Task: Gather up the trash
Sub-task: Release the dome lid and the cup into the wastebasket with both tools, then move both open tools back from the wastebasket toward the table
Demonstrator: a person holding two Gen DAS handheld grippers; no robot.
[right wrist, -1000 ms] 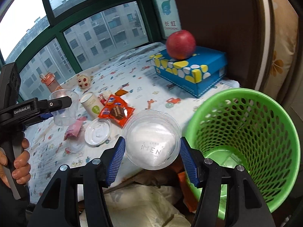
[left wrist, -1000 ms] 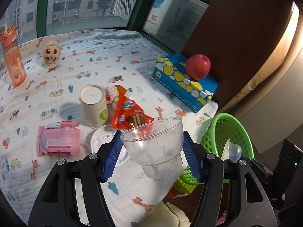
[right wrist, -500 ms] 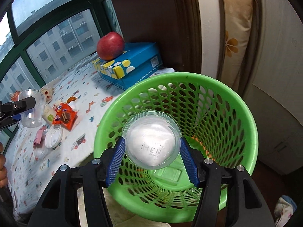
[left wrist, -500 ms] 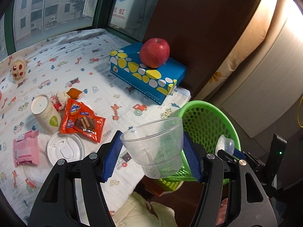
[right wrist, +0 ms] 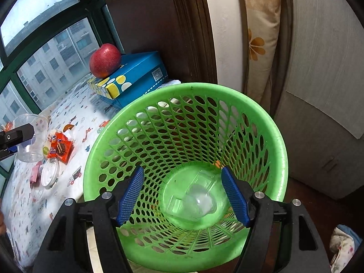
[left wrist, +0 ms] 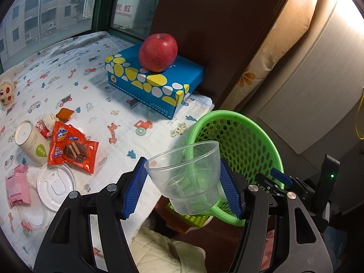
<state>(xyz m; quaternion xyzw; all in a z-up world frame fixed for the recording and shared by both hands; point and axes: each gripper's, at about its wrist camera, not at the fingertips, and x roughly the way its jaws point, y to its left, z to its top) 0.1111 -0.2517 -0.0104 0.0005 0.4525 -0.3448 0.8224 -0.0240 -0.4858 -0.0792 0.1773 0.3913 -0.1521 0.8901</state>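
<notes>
green basket point(right wrist: 276, 136) mouth open, cabinet point(right wrist: 329, 79) close beside

A clear plastic cup point(left wrist: 185, 177) sits upright, slightly tilted, at lower centre of the left wrist view, in front of the green mesh basket point(left wrist: 248, 141) at centre right. In the right wrist view the basket point(right wrist: 268, 122) fills the centre, with a clear domed lid point(right wrist: 200, 202) lying on its bottom. At left of the left wrist view lie an orange snack wrapper point(left wrist: 70, 150), a white paper cup point(left wrist: 31, 143) on its side, a flat white lid point(left wrist: 55, 184) and a pink packet point(left wrist: 17, 190).
</notes>
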